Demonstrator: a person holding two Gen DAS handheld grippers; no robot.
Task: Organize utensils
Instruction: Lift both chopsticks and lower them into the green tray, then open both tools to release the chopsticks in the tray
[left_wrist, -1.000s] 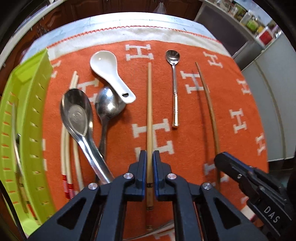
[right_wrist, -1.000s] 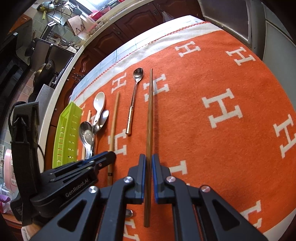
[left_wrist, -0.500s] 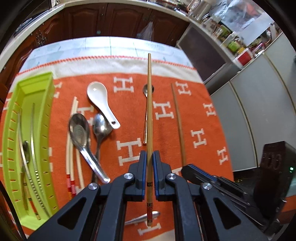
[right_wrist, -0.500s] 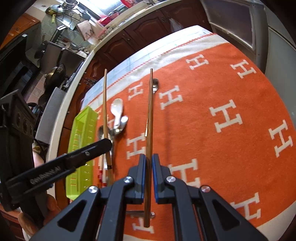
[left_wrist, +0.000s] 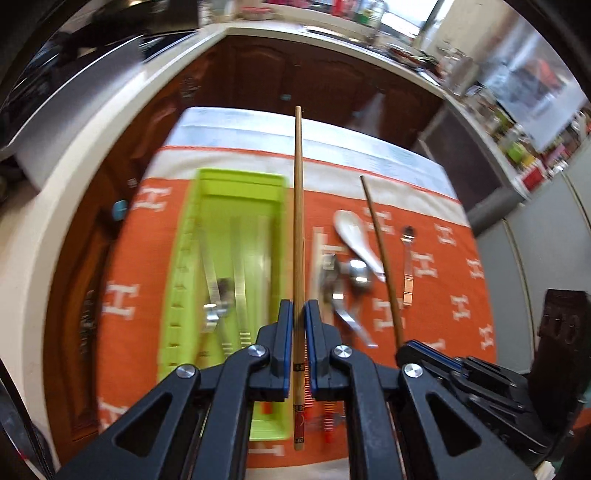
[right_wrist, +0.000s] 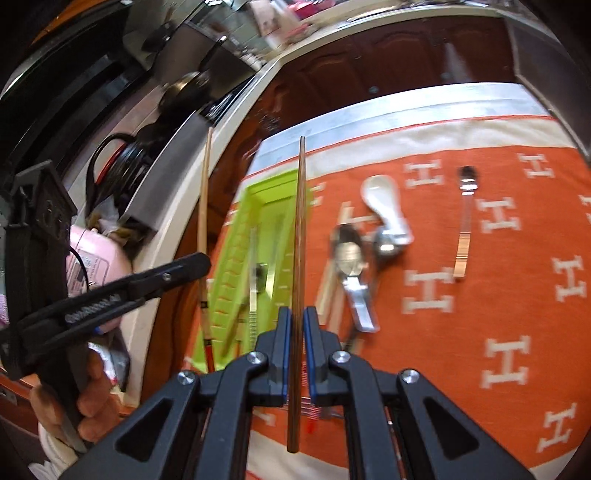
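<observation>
At the far left of the right wrist view a hand (right_wrist: 88, 391) grips the handle of the left tongs (left_wrist: 298, 325), whose jaws are clamped on a pale chopstick (left_wrist: 298, 221) with a red-banded end; it is lifted clear of the worktop and crosses in front of the right edge of the green tray (left_wrist: 184, 266). The tray lies on the orange cloth (left_wrist: 443, 295) and already holds several blurred metal utensils. Right of it, on the cloth, lie white chopsticks (left_wrist: 317, 247), two overlapping steel spoons (right_wrist: 354, 266), a white ceramic spoon (right_wrist: 384, 203) and, well apart, a slim metal teaspoon (right_wrist: 465, 221). The right tongs (right_wrist: 298, 325) are clamped on a dark brown chopstick (right_wrist: 298, 240), also raised, which crosses in front of the tray.
</observation>
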